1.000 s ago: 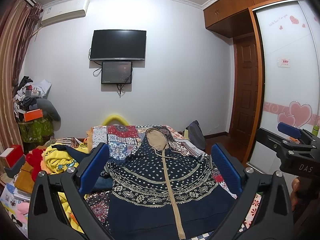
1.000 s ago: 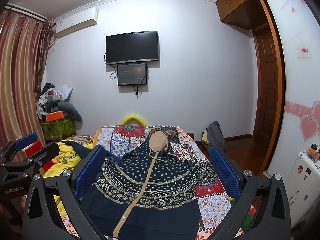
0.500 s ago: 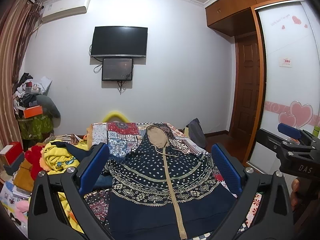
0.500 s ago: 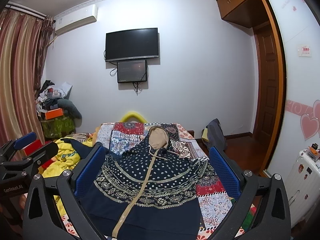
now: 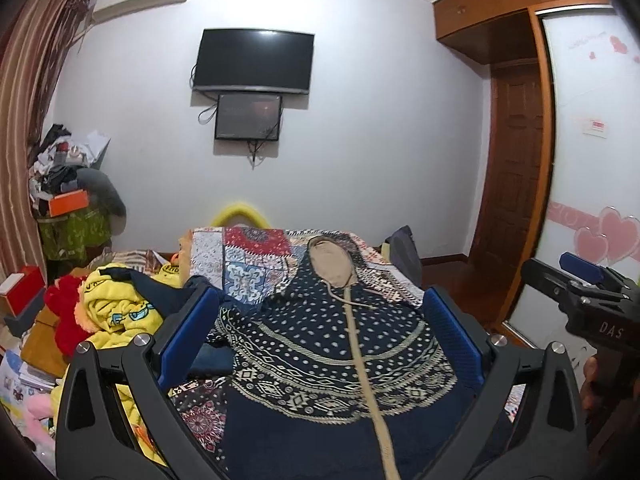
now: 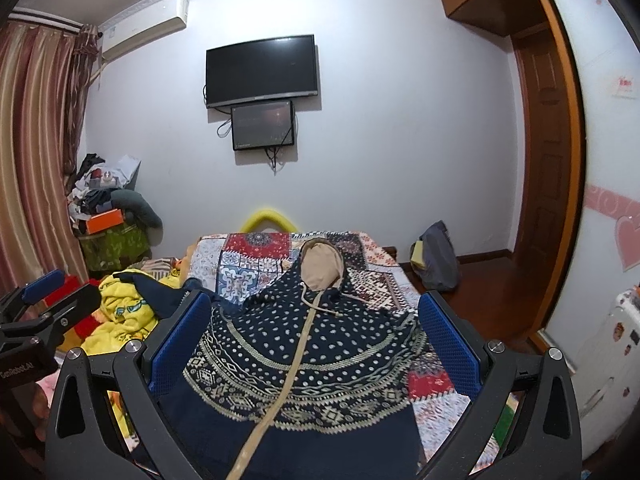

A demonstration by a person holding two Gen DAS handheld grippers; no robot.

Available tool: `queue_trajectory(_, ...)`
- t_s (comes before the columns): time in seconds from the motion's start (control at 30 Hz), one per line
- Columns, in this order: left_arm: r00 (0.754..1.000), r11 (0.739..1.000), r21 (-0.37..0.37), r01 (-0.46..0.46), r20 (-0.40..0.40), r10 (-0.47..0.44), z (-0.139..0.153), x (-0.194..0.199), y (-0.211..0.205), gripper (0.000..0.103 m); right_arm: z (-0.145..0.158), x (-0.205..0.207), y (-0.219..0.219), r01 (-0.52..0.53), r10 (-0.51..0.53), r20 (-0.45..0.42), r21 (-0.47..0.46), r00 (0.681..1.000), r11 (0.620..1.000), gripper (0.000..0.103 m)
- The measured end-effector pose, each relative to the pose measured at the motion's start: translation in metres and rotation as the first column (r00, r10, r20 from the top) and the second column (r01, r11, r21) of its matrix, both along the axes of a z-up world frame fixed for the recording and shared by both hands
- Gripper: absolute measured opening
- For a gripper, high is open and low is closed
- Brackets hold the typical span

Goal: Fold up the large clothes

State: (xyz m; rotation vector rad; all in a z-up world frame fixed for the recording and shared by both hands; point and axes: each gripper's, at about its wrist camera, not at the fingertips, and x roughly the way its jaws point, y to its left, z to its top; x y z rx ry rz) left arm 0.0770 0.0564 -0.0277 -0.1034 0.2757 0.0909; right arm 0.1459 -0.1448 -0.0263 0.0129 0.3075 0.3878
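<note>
The navy patterned hooded garment (image 5: pixel 332 344) lies spread flat on the patchwork bedspread (image 5: pixel 244 256), hood away; both the left gripper (image 5: pixel 320 336) and right gripper (image 6: pixel 314 334) hover above it, jaws wide, empty. It looks soft, limp, fairly bulky; pinching a hem corner or sleeve edge seems the best hold.

A navy hooded garment (image 5: pixel 320 344) is seen, dotted with cream spots, banded with cream geometric motifs, split by a tan centre strip, and lined tan inside the hood (image 6: pixel 320 266). It is laid over a patchwork bedspread (image 6: pixel 256 260) of red, blue, white and dark printed squares, beside which a yellow garment (image 5: pixel 116 312) with what may be a blue cartoon print is heaped against something red (image 5: pixel 64 312). Blue pads are carried on the black left gripper (image 5: pixel 320 336) and the black right gripper (image 6: pixel 314 336), and striped maroon-and-cream curtains (image 6: pixel 28 152) are hung at the white wall (image 6: pixel 400 140).
</note>
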Motion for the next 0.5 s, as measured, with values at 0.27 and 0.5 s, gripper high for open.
queue_trajectory(0.27,0.993,0.996,0.003,-0.090,-0.080,0.090,-0.012,0.059,0.080,0.103,-0.008,0.066,0.015,-0.003,0.002,-0.040,-0.039,0.999,0.999,0.103)
queue_trajectory(0.5,0.959,0.990,-0.012,-0.140,-0.251,0.133,-0.048,0.119,0.158,0.103,-0.034,0.128,0.034,0.005,-0.019,-0.150,-0.097,0.989,0.995,0.103)
